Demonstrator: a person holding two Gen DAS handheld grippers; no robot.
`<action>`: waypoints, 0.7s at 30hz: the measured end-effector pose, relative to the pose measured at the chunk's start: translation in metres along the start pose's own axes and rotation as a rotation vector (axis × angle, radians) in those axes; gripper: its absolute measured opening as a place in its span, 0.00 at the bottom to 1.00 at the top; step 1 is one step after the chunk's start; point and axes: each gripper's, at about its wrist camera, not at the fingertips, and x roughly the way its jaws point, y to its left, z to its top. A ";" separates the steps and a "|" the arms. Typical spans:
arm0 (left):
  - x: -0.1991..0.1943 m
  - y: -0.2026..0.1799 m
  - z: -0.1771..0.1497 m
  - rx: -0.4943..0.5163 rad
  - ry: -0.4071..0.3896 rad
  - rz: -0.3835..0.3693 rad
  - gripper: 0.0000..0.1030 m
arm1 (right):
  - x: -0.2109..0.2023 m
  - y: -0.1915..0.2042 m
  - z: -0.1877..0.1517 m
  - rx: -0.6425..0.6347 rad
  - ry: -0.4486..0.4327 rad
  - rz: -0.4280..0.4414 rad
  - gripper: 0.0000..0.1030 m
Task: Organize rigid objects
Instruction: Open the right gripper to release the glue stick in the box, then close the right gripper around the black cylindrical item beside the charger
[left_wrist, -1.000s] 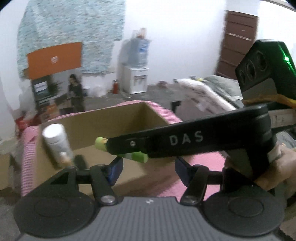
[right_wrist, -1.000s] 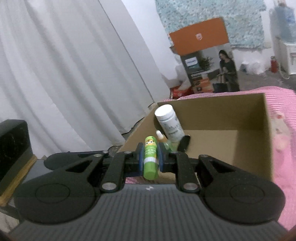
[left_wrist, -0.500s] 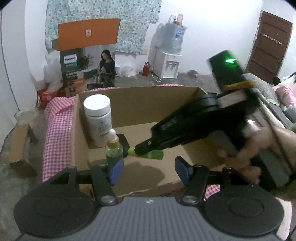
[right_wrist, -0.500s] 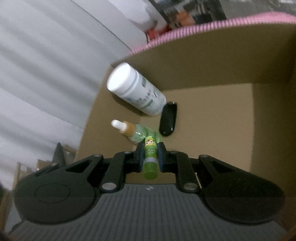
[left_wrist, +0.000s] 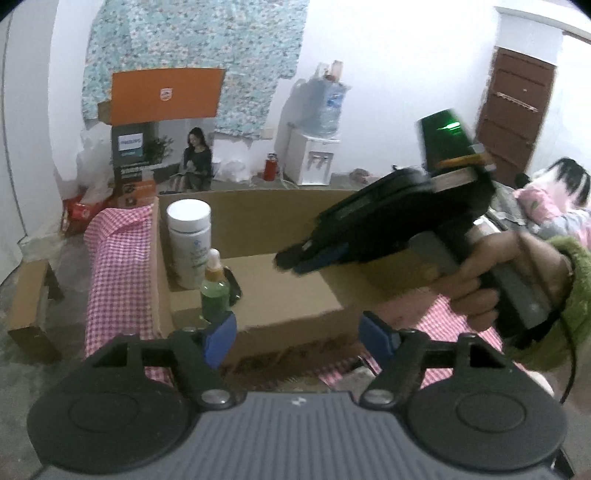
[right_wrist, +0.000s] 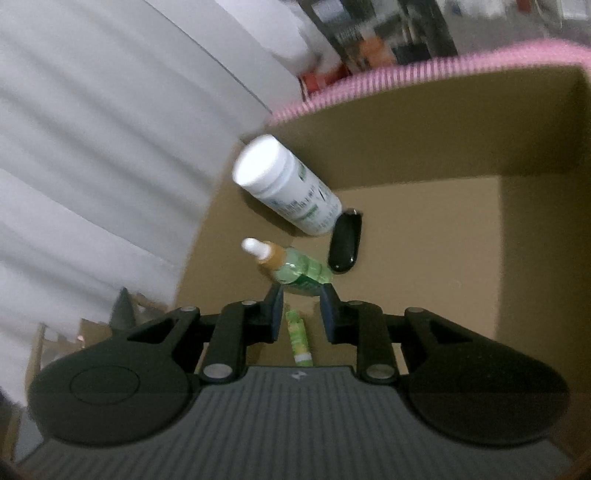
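Observation:
An open cardboard box (left_wrist: 258, 218) holds a white bottle (left_wrist: 189, 240), a green dropper bottle (left_wrist: 214, 288) and a black oval object (left_wrist: 234, 286). In the right wrist view the white bottle (right_wrist: 284, 188), dropper bottle (right_wrist: 295, 267) and black object (right_wrist: 345, 245) stand in the box's (right_wrist: 424, 129) left part. A green stick (right_wrist: 298, 338) lies loose on the box floor under my right gripper (right_wrist: 302, 299), whose jaws are opening with gaps on both sides of it. My left gripper (left_wrist: 297, 334) is open and widening, empty, at the box's near wall. The right gripper (left_wrist: 295, 262) hangs over the box.
The box sits on a pink checked cloth (left_wrist: 118, 266). A hand in a green sleeve (left_wrist: 517, 273) holds the right gripper. A small brown box (left_wrist: 29, 314) stands on the floor at left, a water dispenser (left_wrist: 314, 158) by the back wall. A white curtain (right_wrist: 110, 129) hangs beside the box.
The right gripper sank into the box and its jaws parted, leaving the green stick on the floor. The left gripper's jaws spread wider and its view swung onto the box.

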 end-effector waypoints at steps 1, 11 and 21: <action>-0.003 -0.002 -0.004 0.004 -0.002 -0.007 0.75 | -0.014 0.002 -0.005 -0.016 -0.024 0.007 0.21; 0.008 -0.036 -0.039 0.055 0.064 -0.097 0.75 | -0.129 -0.009 -0.096 -0.072 -0.229 -0.062 0.24; 0.048 -0.089 -0.080 0.221 0.158 -0.075 0.65 | -0.050 -0.027 -0.155 -0.177 -0.073 -0.280 0.24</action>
